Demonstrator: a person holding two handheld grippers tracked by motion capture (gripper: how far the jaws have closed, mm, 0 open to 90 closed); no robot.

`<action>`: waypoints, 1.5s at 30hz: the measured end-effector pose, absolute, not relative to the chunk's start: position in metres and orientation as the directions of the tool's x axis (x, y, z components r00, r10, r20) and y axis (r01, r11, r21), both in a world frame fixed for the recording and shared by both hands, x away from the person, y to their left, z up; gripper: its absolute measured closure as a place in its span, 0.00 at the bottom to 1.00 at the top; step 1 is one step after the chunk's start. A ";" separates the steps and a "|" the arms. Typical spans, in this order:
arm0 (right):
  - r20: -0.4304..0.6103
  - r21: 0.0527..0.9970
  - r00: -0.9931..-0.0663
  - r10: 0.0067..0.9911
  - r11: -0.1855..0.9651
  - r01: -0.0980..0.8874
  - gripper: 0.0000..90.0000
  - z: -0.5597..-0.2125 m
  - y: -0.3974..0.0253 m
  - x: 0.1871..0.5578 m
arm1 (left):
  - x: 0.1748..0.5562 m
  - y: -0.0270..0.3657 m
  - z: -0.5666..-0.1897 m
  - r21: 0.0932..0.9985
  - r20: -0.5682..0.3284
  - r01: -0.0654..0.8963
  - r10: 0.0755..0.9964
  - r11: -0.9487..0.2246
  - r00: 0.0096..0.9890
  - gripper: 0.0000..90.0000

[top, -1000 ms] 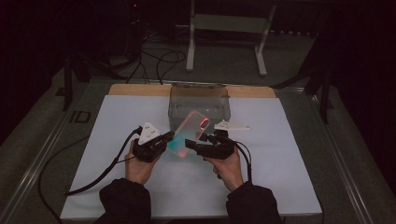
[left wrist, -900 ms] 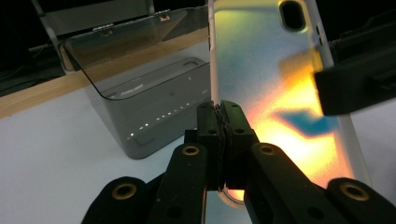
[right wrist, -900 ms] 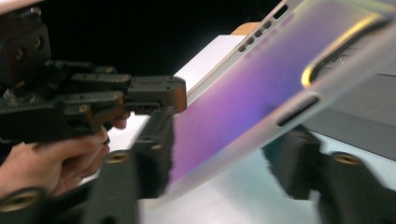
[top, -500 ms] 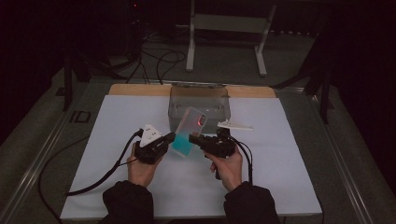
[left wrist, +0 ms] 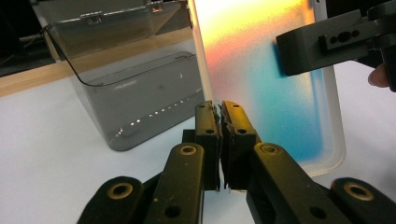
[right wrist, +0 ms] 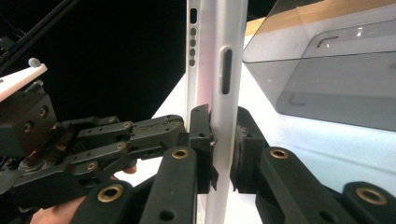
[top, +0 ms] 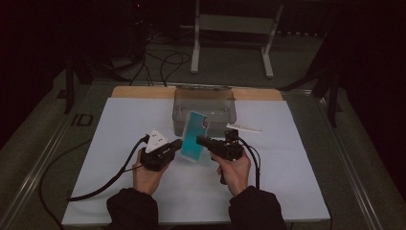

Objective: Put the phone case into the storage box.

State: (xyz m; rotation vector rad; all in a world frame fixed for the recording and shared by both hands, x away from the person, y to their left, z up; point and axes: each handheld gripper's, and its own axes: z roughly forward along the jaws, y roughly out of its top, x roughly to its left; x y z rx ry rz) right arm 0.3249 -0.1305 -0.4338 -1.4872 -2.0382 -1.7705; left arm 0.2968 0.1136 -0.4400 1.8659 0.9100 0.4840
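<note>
Looks about halfway: the phone case is up off the table, mid-table just in front of the smoky plastic box near the far edge, with the left gripper and right gripper both clamped on its edges, and the box looks empty so far.

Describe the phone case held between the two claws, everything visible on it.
The phone case is frosted, translucent plastic, teal fading to orange-pink, with a pale rim, rounded corners and slot cutouts along one edge. It is held tilted above the white table sheet, before the smoky clear box. The right claw clamps one edge; the left claw pinches the opposite edge.
</note>
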 end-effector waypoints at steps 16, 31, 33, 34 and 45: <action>0.575 0.735 -0.538 0.617 -0.100 0.671 0.91 -0.432 -0.132 0.325 | 0.294 0.124 -0.430 0.908 -0.016 0.348 0.808 -0.235 0.589 0.24; 0.544 0.741 -0.553 0.632 -0.052 0.669 0.91 -0.430 -0.132 0.326 | 0.290 0.146 -0.425 0.907 0.008 0.359 0.862 -0.219 0.506 0.00; 0.540 0.743 -0.553 0.634 -0.051 0.667 0.91 -0.429 -0.132 0.326 | 0.289 0.147 -0.425 0.909 0.006 0.357 0.862 -0.216 0.506 0.00; 0.529 0.747 -0.558 0.639 -0.039 0.663 0.91 -0.429 -0.131 0.326 | 0.288 0.151 -0.426 0.911 0.001 0.354 0.860 -0.212 0.511 0.00; 0.523 0.743 -0.555 0.647 -0.027 0.668 0.91 -0.425 -0.136 0.328 | 0.276 0.174 -0.431 0.919 0.018 0.334 0.868 -0.210 0.497 0.00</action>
